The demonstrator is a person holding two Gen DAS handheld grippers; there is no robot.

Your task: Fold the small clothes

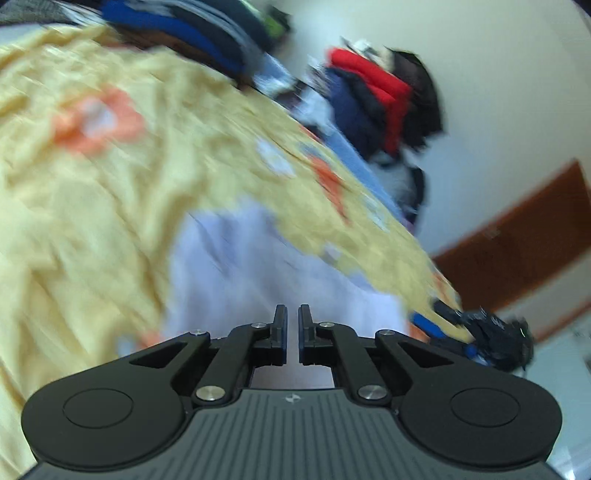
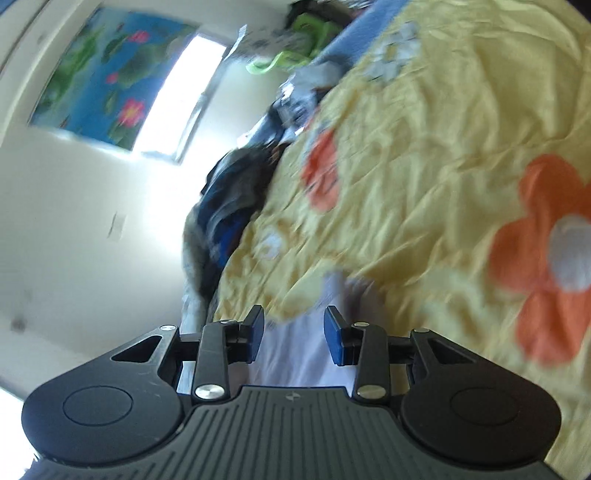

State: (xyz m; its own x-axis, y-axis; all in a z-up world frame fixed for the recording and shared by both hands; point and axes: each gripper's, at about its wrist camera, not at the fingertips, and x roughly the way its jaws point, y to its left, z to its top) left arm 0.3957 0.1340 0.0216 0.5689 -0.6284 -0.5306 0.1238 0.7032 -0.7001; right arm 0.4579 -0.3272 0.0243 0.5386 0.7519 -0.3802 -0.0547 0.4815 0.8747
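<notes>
Both hand-held grippers hang over a bed, and the left hand-held gripper [image 1: 292,334] has its jaws almost together with only a thin gap and nothing in it, while the right hand-held gripper [image 2: 294,338] has its jaws apart with white cloth under the gap but no pad pressing on it. Going from big to small, the biggest thing is the yellow bedspread [image 1: 92,221] with orange flowers, which fills most of both views and is blurry. Next come the piles of other clothes: a red and dark heap [image 1: 376,103] by the wall at the far edge of the bed, and a blue and dark heap [image 1: 177,26] along the top. Smaller than those is the white garment [image 1: 280,273], the thing to fold, lying on the bedspread just ahead of both grippers. In the left view it looks like a flat, pale patch with fairly straight sides, so I think at least one fold may be made, but the blur hides the edges and I cannot be sure. Neither gripper holds it right now. I think more folds, or a new grip, are left to do, and the piles look like they wait too.
</notes>
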